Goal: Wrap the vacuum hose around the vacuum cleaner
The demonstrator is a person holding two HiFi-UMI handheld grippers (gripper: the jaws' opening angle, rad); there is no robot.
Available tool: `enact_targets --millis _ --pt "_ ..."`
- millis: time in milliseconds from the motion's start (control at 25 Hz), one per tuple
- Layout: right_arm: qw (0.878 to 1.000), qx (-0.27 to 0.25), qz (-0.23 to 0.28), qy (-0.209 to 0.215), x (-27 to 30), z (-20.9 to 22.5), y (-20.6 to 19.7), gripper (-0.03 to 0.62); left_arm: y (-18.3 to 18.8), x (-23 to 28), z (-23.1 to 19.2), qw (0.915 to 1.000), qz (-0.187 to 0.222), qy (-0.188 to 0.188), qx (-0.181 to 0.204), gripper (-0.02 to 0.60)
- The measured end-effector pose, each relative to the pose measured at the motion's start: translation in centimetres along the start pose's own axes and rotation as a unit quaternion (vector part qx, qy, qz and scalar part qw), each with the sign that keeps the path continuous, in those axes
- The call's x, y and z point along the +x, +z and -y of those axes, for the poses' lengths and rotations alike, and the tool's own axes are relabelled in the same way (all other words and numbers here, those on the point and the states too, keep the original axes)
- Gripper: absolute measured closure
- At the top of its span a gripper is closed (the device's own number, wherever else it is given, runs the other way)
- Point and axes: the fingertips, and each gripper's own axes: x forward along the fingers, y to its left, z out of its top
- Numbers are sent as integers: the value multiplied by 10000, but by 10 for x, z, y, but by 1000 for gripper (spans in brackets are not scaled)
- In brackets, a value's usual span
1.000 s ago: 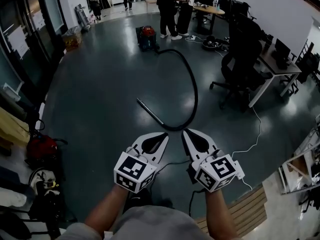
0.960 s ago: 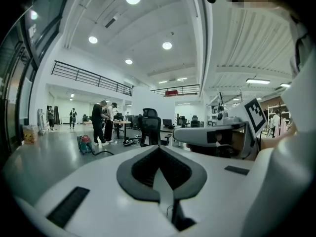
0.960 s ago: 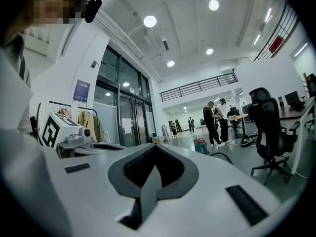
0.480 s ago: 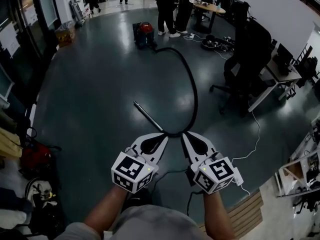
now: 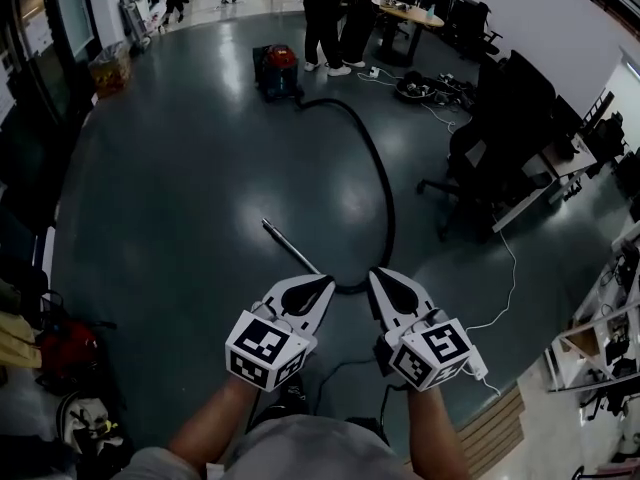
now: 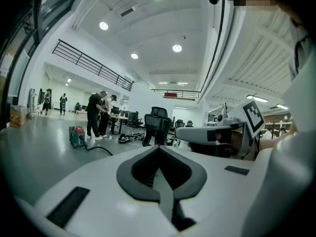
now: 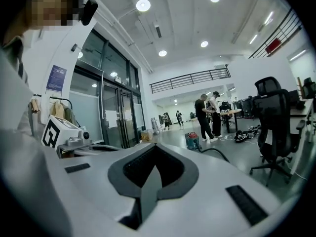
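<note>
I am holding both tongs out ahead of me, side by side and nearly level; the left gripper (image 5: 325,281) is sitting at 7 o'clock in the head view and the right gripper (image 5: 379,274) at 5 o'clock; each one's jaws are pressing together at the tips with nothing between them, as the left gripper view (image 6: 158,148) and right gripper view (image 7: 155,146) are showing.

The vacuum (image 5: 277,71) is standing upright on the floor (image 5: 170,188) far out at 12 o'clock, well apart from both tongs; it is showing at 9 o'clock in the left gripper view (image 6: 76,136) and at 3 o'clock in the right gripper view (image 7: 192,140).

The hose (image 5: 385,183) is lying unwound on the floor; it is leaving the vacuum toward 3 o'clock, sweeping in a long arc back toward me, and bending round just ahead of the two tips; from that bend the wand (image 5: 292,248) is pointing away toward 10 o'clock.

Two people (image 5: 325,13) are standing beside a desk (image 5: 420,16) just past the vacuum at 1 o'clock; a chair (image 5: 490,138) is standing at 3 o'clock, beyond the arc of the hose; a white cable (image 5: 507,278) is trailing across the floor at 4 o'clock.
</note>
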Motion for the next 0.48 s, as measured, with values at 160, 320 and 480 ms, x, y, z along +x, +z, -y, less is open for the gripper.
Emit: enact_targets --millis 160,320,480 --pt "9999 -63 -105 -79 31 5 4 589 6 6 -33 10000 18 -27 -75 574" --pt "9998 -60 -158 -115 51 14 6 589 8 16 -53 10000 -16 -19 -70 574" --pt "9999 -37 -95 -111 66 29 11 589 8 31 -65 10000 -98 5 13 574"
